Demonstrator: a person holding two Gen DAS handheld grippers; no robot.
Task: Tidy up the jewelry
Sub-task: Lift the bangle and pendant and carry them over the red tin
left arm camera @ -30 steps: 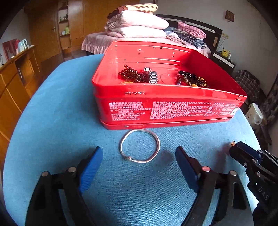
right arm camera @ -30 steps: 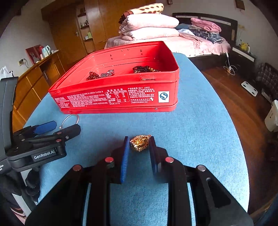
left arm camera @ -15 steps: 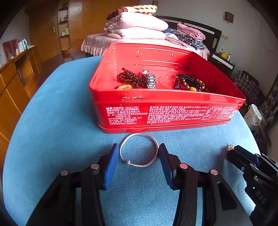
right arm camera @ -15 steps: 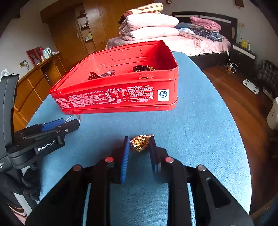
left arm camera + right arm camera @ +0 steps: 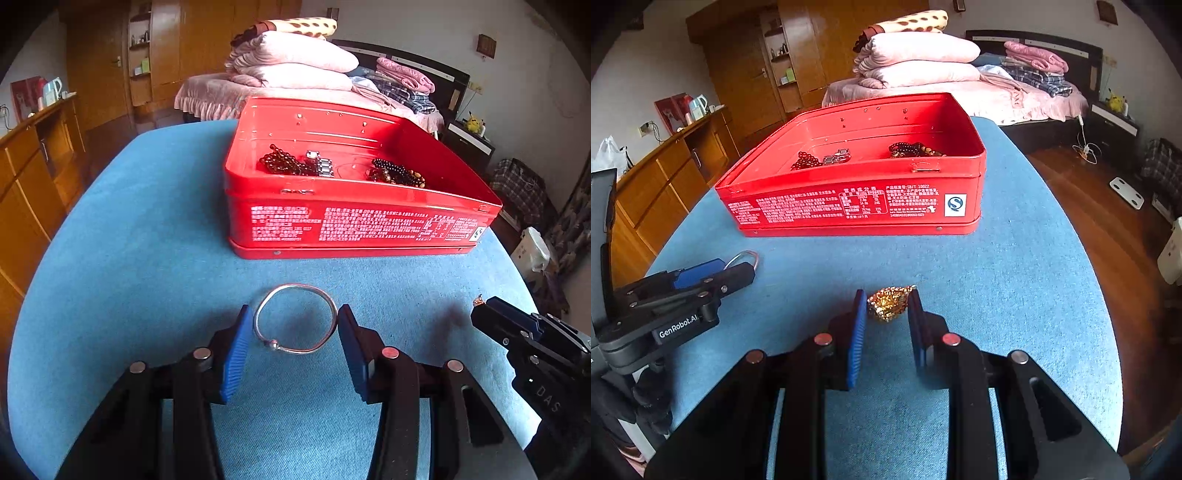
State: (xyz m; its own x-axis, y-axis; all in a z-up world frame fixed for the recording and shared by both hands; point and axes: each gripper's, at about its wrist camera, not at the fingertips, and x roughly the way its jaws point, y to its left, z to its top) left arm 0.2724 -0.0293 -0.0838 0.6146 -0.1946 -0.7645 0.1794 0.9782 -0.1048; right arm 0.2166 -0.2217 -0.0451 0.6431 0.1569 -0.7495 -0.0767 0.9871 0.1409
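Note:
A silver bangle point(image 5: 295, 319) sits between the blue pads of my left gripper point(image 5: 295, 332), which is shut on it, in front of the red tin point(image 5: 354, 221). The left gripper also shows in the right wrist view point(image 5: 738, 266), with the bangle point(image 5: 744, 256) at its tips. My right gripper point(image 5: 886, 310) is shut on a gold sequinned piece point(image 5: 888, 302) just over the blue cloth. Its tip shows at the right of the left wrist view point(image 5: 484, 306). The open red tin point(image 5: 857, 206) holds dark bead strings point(image 5: 284, 166) and a metal watch band point(image 5: 321, 164).
The round table wears a blue cloth point(image 5: 129, 258) and its edge falls away close on the right point(image 5: 1100, 295). A wooden sideboard point(image 5: 665, 184) stands left. A bed with folded quilts point(image 5: 916, 62) is behind the tin.
My left gripper closed from wide open onto the silver bangle and shifted left relative to the tin. My right gripper stayed shut on the gold piece, barely moving.

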